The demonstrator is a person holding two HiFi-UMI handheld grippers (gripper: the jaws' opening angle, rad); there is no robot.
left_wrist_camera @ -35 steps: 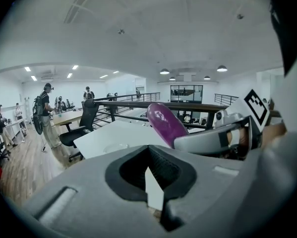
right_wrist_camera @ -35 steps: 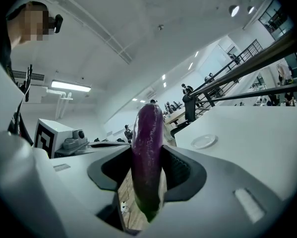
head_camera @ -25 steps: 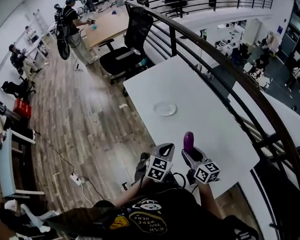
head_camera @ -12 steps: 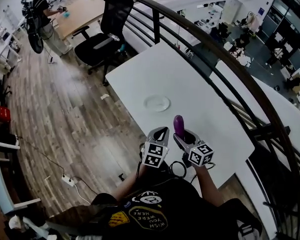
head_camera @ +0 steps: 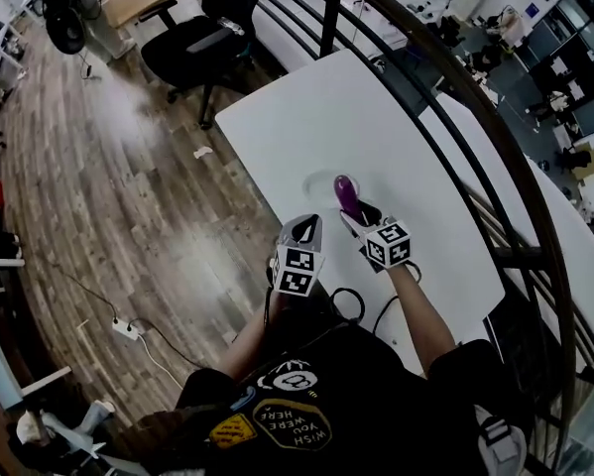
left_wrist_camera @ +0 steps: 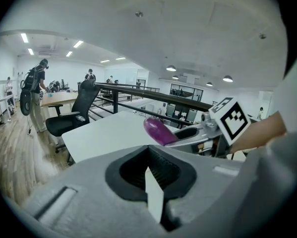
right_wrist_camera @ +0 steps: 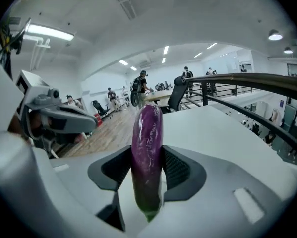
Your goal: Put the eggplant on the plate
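Note:
My right gripper [head_camera: 354, 210] is shut on a purple eggplant [head_camera: 345, 192], which stands upright between its dark pads [right_wrist_camera: 174, 168]. In the right gripper view the eggplant [right_wrist_camera: 147, 148] fills the gap between the jaws. A small clear plate [head_camera: 321, 182] lies on the white table [head_camera: 316, 107], right behind and under the eggplant's tip. My left gripper [head_camera: 304, 228] hovers just left of it, its jaws closed with nothing between them [left_wrist_camera: 149, 150]. The left gripper view shows the eggplant [left_wrist_camera: 158, 131] sticking out of the right gripper [left_wrist_camera: 200, 133].
A black office chair [head_camera: 202, 38] stands past the table's far end. A dark curved railing [head_camera: 455, 97] runs along the table's right side. Wooden floor with a power strip [head_camera: 126, 329] lies to the left. People stand far off at desks.
Both grippers have moved forward over the table. The eggplant, still held upright, has come from well short of the plate to just above its near edge.

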